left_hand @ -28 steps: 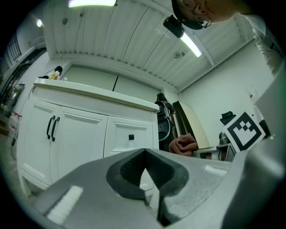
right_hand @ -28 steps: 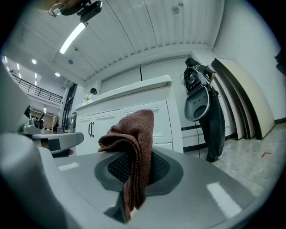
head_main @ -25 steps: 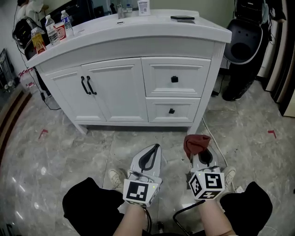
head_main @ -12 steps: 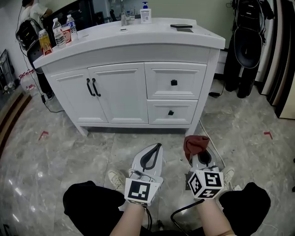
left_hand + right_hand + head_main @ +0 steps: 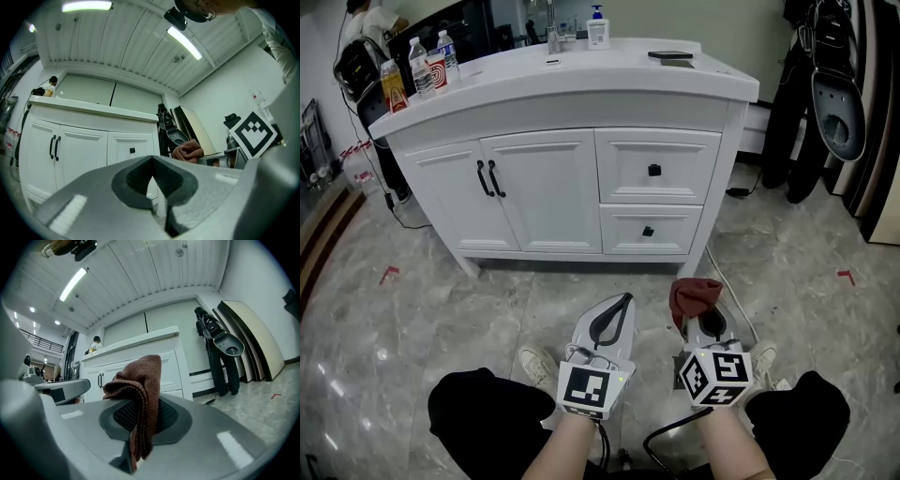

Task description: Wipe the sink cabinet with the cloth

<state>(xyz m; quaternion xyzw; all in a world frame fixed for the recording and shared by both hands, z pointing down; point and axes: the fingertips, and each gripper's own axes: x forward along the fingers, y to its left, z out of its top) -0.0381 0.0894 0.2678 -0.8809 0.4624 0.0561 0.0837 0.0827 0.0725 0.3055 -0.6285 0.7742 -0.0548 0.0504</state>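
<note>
My right claw (image 5: 698, 314) pinches one brown cloth (image 5: 694, 292), low in front of the white sink cabinet (image 5: 727, 169). My left claw (image 5: 619, 302) is pressed together. I count two doors (image 5: 548, 192), two drawers (image 5: 654, 169) and two clear water bottles (image 5: 416, 66); their labels are too small to read.

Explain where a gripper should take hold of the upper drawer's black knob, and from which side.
Grip the knob itself, probably with one jaw on each side. It is small and sits mid-panel on the upright front of the upper drawer, so come straight in from the front, level with it. The left gripper, shut and empty, is free for this.
</note>
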